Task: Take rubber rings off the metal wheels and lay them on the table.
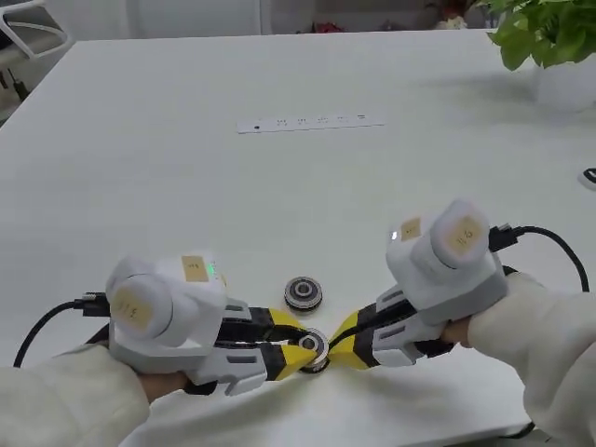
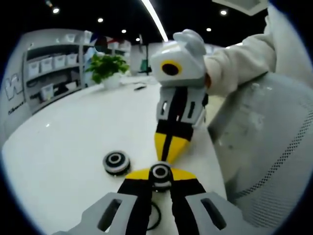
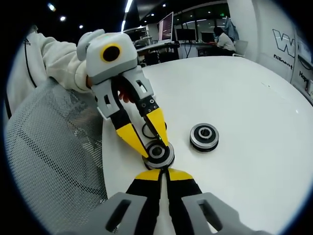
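A metal wheel [image 1: 315, 345] with a black rubber ring on it is lifted near the table's front edge, and my left gripper [image 1: 303, 352] is shut on it. The left gripper view has this wheel [image 2: 160, 171] between the yellow tips of my left gripper [image 2: 160, 175]. My right gripper [image 1: 337, 349] comes in from the right, its jaws shut and its tips against the wheel's rim [image 3: 159, 153]. Whether the right gripper [image 3: 164, 174] pinches the rubber I cannot tell. A second wheel [image 1: 304, 292] lies flat just beyond. A loose black ring [image 2: 159, 215] lies on the table under the left jaws.
The white table [image 1: 186, 186] carries a white power strip [image 1: 307, 122] farther back and a potted plant [image 1: 545, 33] at the far right corner. A grey mesh chair [image 3: 54, 161] stands close to the near table edge.
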Available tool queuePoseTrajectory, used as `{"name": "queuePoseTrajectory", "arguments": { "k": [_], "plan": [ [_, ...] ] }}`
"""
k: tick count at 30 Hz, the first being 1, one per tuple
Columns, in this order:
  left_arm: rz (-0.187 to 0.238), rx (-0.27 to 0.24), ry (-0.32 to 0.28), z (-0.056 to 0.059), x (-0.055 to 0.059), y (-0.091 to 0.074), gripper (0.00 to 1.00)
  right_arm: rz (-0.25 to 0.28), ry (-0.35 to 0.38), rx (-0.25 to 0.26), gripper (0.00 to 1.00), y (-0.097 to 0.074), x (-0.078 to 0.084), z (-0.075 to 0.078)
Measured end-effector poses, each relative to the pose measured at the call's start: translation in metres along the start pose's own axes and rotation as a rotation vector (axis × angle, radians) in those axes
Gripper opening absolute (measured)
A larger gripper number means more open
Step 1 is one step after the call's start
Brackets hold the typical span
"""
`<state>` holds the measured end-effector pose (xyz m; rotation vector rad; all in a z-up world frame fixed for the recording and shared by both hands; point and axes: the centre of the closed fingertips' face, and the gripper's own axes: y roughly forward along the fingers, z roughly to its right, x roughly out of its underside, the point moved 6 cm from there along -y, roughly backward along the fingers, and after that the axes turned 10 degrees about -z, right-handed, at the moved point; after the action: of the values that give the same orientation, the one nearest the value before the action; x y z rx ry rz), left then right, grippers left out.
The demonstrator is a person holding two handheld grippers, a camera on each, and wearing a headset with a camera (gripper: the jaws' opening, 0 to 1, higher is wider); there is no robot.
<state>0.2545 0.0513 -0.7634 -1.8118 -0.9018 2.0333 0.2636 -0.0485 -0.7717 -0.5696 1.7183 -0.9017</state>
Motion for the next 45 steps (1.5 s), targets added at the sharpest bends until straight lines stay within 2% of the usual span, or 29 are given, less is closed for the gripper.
{"name": "queuePoseTrajectory", "arguments": {
  "k": [3, 4, 7, 11, 14, 16, 18, 21, 26, 28, 34, 45],
  "plan": [
    [0.005, -0.001, 0.000, 0.000, 0.000, 0.000, 0.15, 0.006, 0.037, 0.002, 0.00, -0.002, 0.000, 0.003],
    [0.006, 0.000, 0.000, 0.000, 0.000, 0.000, 0.15, 0.035, 0.046, 0.020, 0.00, -0.004, -0.003, 0.007],
    [0.008, 0.000, 0.001, 0.000, 0.000, 0.000, 0.15, 0.062, 0.090, 0.029, 0.00, -0.010, -0.006, 0.010],
    [0.011, 0.000, -0.001, 0.000, 0.000, 0.000, 0.15, 0.033, 0.086, 0.018, 0.00, -0.007, 0.000, 0.007],
    [0.013, 0.001, -0.001, 0.000, 0.000, 0.000, 0.15, 0.004, 0.080, -0.025, 0.00, -0.002, 0.003, -0.001],
    [0.014, 0.001, -0.003, 0.000, 0.000, 0.000, 0.15, -0.002, 0.077, -0.031, 0.05, -0.001, 0.003, -0.002],
    [0.015, 0.001, -0.002, 0.000, 0.000, 0.000, 0.15, 0.004, 0.076, -0.035, 0.09, -0.001, 0.002, -0.003],
    [0.016, 0.000, -0.003, 0.000, 0.000, 0.000, 0.15, 0.010, 0.070, -0.039, 0.10, -0.001, 0.001, -0.004],
    [0.020, 0.001, -0.007, -0.001, 0.001, 0.000, 0.15, 0.006, 0.016, -0.026, 0.14, 0.002, 0.000, -0.006],
    [0.023, -0.002, -0.008, -0.001, 0.001, -0.001, 0.14, 0.007, 0.008, -0.025, 0.13, 0.002, 0.000, -0.005],
    [0.023, -0.003, -0.012, -0.001, 0.001, -0.001, 0.14, 0.006, -0.007, -0.003, 0.01, 0.001, 0.001, -0.002],
    [0.025, -0.005, -0.011, -0.001, 0.002, -0.001, 0.14, -0.005, 0.039, -0.009, 0.00, 0.002, 0.000, -0.002]
  ]
}}
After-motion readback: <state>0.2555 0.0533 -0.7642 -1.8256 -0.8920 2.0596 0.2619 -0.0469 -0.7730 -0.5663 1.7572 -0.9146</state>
